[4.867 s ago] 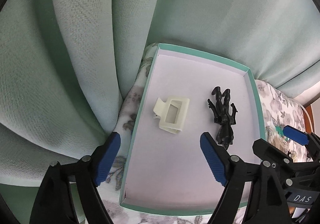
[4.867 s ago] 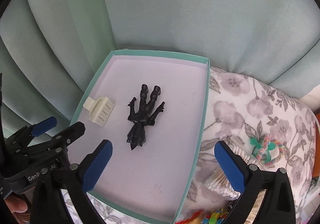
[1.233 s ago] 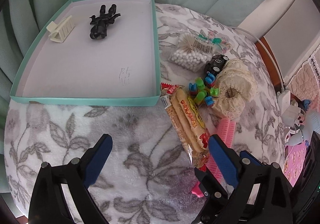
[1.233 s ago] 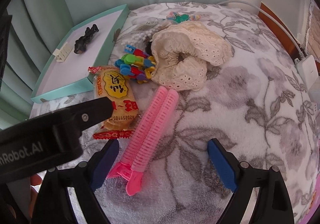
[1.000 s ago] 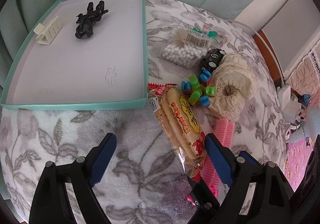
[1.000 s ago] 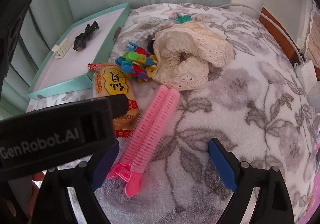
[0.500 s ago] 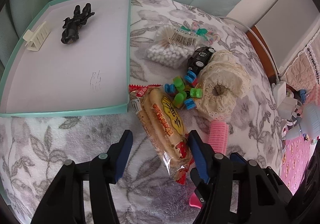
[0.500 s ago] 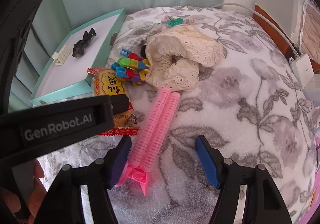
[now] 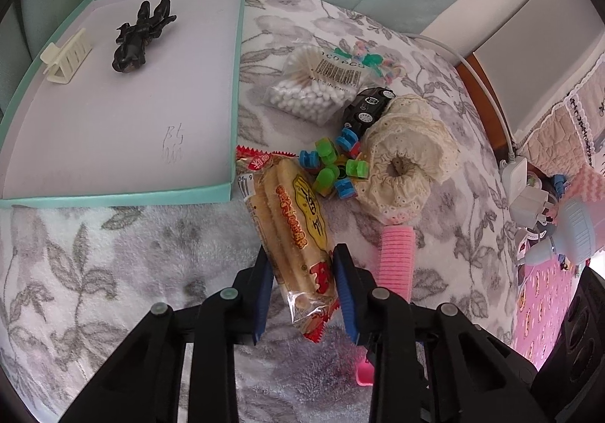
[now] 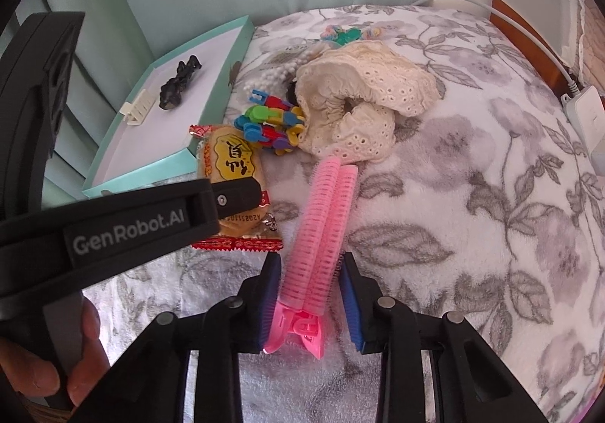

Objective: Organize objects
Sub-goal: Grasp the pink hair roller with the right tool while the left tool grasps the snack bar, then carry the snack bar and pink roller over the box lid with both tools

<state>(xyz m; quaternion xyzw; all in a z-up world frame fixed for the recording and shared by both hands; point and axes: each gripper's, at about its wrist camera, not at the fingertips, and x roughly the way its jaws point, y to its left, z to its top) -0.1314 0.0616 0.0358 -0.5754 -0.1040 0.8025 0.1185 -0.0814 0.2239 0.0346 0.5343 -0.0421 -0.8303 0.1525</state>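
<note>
On the flowered blanket lies a yellow snack packet (image 9: pixel 291 211), just right of the teal tray (image 9: pixel 113 199). My left gripper (image 9: pixel 302 252) has its jaws closing, and both blue pads press the packet's near end. A pink hair roller clip (image 10: pixel 325 211) lies beside the packet (image 10: pixel 230 154). My right gripper (image 10: pixel 310 260) is also closing, pads against the clip's near end. In the tray sit a black figure (image 9: pixel 140 33) and a cream claw clip (image 9: pixel 66 59).
Past the packet lie a bag of cotton swabs (image 9: pixel 314 90), a black toy car (image 9: pixel 366 105), several coloured pegs (image 9: pixel 332 165) and a cream lace scrunchie (image 9: pixel 404 165). A white power strip (image 9: pixel 518 181) sits at the right edge. A hand (image 10: pixel 45 358) holds the left gripper's handle.
Both pairs of jaws went from wide open to narrow, the left onto the snack packet, the right onto the pink clip. Earlier still, both hands came away from over the tray.
</note>
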